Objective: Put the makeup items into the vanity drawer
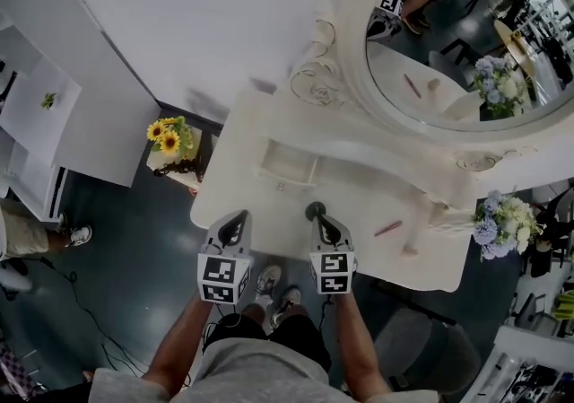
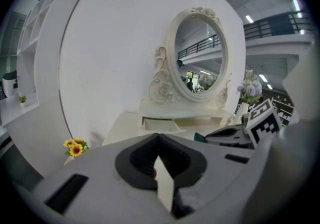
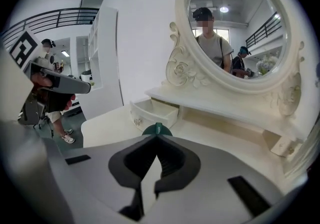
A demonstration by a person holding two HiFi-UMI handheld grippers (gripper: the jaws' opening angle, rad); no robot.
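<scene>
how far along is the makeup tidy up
Done: the drawer is open; nothing shows inside. In hand: the right gripper is shut on a dark green round item. Still to go: a pink pencil and a small pale item lie on the tabletop.

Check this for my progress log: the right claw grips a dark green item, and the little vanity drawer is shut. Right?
No: the drawer stands pulled open, as the right gripper view shows. The right claw does grip the dark green item.
</scene>
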